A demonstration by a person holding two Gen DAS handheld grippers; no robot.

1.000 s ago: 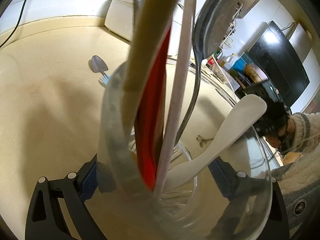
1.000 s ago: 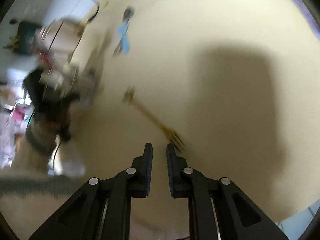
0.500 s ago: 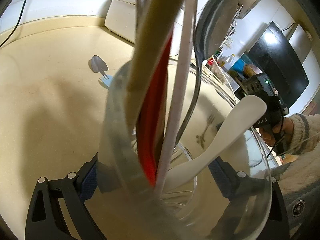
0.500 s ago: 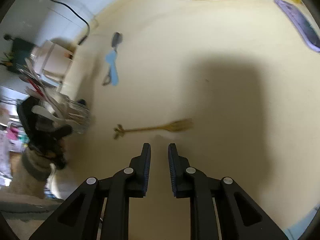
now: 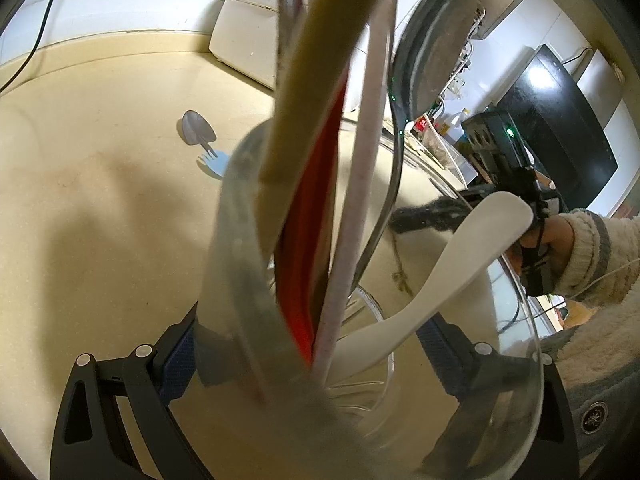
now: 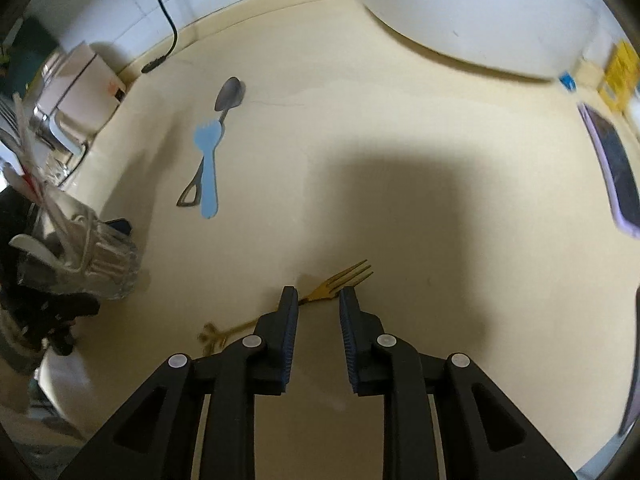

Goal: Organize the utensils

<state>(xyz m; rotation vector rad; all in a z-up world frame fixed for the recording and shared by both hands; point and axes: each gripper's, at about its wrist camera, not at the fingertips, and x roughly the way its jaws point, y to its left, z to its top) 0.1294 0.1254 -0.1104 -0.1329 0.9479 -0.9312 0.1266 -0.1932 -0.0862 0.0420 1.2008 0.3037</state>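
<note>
My left gripper (image 5: 312,344) is shut on a clear glass holder (image 5: 240,280) that stands on the counter and holds several utensils, among them a wooden handle (image 5: 312,68), a red one (image 5: 312,208) and a white spoon (image 5: 452,264). The holder also shows at the left of the right wrist view (image 6: 80,264). My right gripper (image 6: 319,300) is open, low over a gold fork (image 6: 336,282) lying on the beige counter; the fork's neck lies between the fingertips. A metal spoon (image 6: 230,94) and a blue plastic fork (image 6: 208,172) lie further back.
A white appliance (image 6: 480,12) stands at the back of the counter (image 6: 440,200). A purple-cased phone (image 6: 616,172) lies at the right. A black cable (image 6: 160,12) hangs on the wall. A pale box-shaped appliance (image 6: 80,92) sits at the left.
My right gripper has opened wider and moved down over the gold fork, which now lies between its fingers. The left gripper still holds the glass holder in place.
</note>
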